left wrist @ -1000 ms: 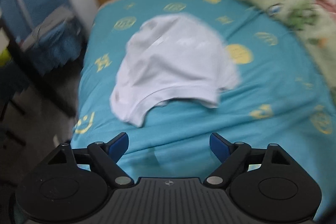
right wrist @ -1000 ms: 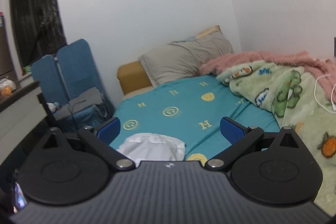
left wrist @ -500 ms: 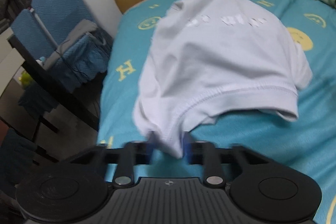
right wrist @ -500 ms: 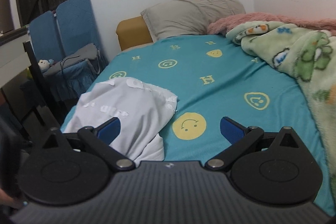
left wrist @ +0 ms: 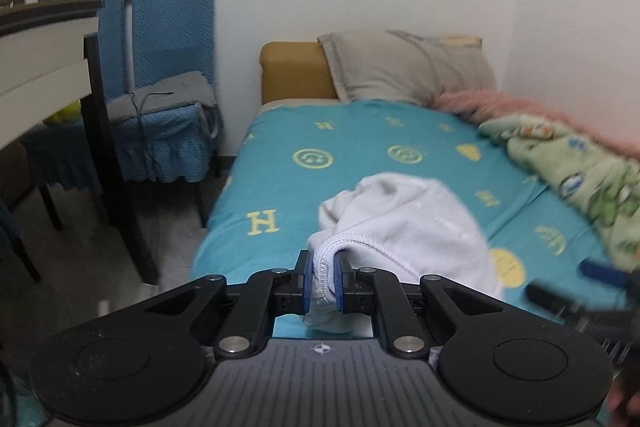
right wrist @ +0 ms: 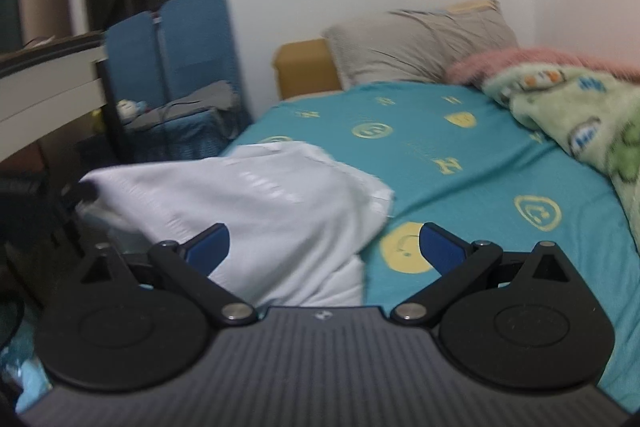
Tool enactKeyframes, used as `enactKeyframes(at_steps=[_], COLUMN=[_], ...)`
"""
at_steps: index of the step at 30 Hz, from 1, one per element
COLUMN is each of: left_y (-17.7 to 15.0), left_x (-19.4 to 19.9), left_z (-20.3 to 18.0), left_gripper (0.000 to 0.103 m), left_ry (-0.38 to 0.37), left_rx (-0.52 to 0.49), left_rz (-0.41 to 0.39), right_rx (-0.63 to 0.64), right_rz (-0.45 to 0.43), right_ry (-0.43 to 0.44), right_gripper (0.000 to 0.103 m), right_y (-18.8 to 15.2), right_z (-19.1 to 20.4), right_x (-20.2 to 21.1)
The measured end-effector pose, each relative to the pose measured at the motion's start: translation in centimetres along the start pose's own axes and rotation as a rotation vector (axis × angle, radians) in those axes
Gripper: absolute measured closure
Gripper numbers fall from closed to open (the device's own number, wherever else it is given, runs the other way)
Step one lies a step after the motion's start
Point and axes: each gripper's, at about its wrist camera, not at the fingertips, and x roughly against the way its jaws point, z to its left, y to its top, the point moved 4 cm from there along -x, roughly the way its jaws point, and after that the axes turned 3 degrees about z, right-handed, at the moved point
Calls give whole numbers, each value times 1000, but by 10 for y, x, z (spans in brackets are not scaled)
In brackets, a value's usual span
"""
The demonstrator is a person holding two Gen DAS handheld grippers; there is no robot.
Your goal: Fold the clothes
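A white garment [left wrist: 404,223] lies bunched on the teal bed sheet [left wrist: 288,187]. My left gripper [left wrist: 322,281] is shut on the garment's stitched hem and lifts that edge off the bed. In the right wrist view the garment [right wrist: 260,203] stretches up toward the left. My right gripper [right wrist: 325,245] is open and empty, hovering just over the garment's near edge. The right gripper also shows blurred at the right edge of the left wrist view [left wrist: 580,291].
A green fleece blanket [right wrist: 580,123] and a pink one [right wrist: 532,59] lie along the bed's right side. A grey pillow [left wrist: 408,67] is at the headboard. A blue chair [left wrist: 160,83] and a desk [left wrist: 44,59] stand left of the bed.
My left gripper closed on the garment's hem and lifted it toward the bed's near edge. My right gripper dropped lower toward the garment and stayed open.
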Motion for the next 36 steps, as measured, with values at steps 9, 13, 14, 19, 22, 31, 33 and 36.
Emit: enactKeyframes(at_steps=[9,13,14,19,22,31,33,36], left_y=[-6,-7,-7,-8,-8,-1,1,3], left_x=[13,10,10,4,0,9,15,25], left_z=[10,19,21,38,42,30,26,22], left_gripper=[91,91,91,92,92,95,95,95], left_ry=[-91,-109,-110,-120,-144,-189,-201,-222], left_rx=[69,101,106,171,197,144,133,131], left_rz=[-36,-40,-41,-26,-24,-136,-167,-217], right_rx=[87,69,66,-22,-116,-146,-108,-56], right_rz=[39,62,65,38,8,61,107,117], right_ry=[-5,-14,-25,-91,-143,-339,-371,-409], right_gripper=[0,0,0,0,0,0,0,0], right_y=[2,4,5,13,21,26,20,21], right_z=[69,90,92,84,65,22,17,10], right_x=[-18,-47,-54,-73,-73,-63,-61,-47])
